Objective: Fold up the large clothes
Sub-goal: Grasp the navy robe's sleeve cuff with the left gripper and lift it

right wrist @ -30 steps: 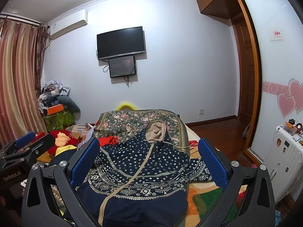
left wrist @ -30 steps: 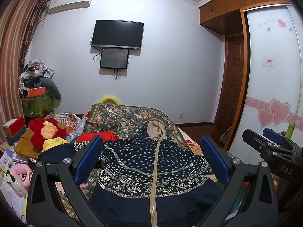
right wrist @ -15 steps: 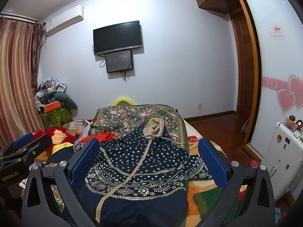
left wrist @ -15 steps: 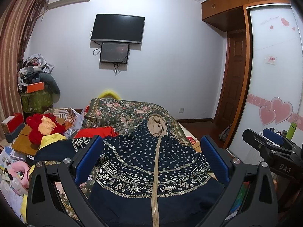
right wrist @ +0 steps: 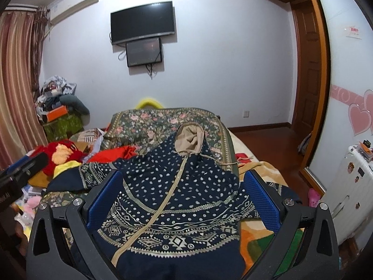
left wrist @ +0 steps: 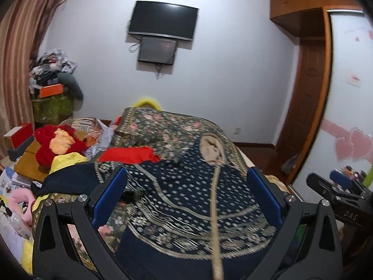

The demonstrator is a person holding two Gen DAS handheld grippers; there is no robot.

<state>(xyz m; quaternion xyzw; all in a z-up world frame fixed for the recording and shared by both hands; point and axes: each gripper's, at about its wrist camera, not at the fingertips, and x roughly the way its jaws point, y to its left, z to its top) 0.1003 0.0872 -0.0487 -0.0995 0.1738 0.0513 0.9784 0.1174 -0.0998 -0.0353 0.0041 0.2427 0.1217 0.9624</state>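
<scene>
A navy hooded jacket point(left wrist: 186, 200) with white dots, beige patterned bands, a beige zip and a beige-lined hood lies spread face up on the bed, hood pointing away; it also shows in the right wrist view point(right wrist: 172, 200). My left gripper point(left wrist: 186, 186) is open and empty, held above the jacket's lower half. My right gripper point(right wrist: 181, 186) is open and empty, also above the jacket. The right gripper shows at the right edge of the left wrist view point(left wrist: 338, 198); the left gripper shows at the left edge of the right wrist view point(right wrist: 21, 175).
A floral quilt point(right wrist: 163, 121) lies folded at the bed's far end. Red and yellow clothes and toys point(left wrist: 60, 144) are piled left of the bed. A white suitcase point(right wrist: 349, 186) stands right of the bed. A wardrobe with heart stickers point(left wrist: 349, 116) lines the right wall.
Both grippers have tilted down and moved closer over the jacket, so the room appears higher in both views. The jacket has not moved and both grippers stay open.
</scene>
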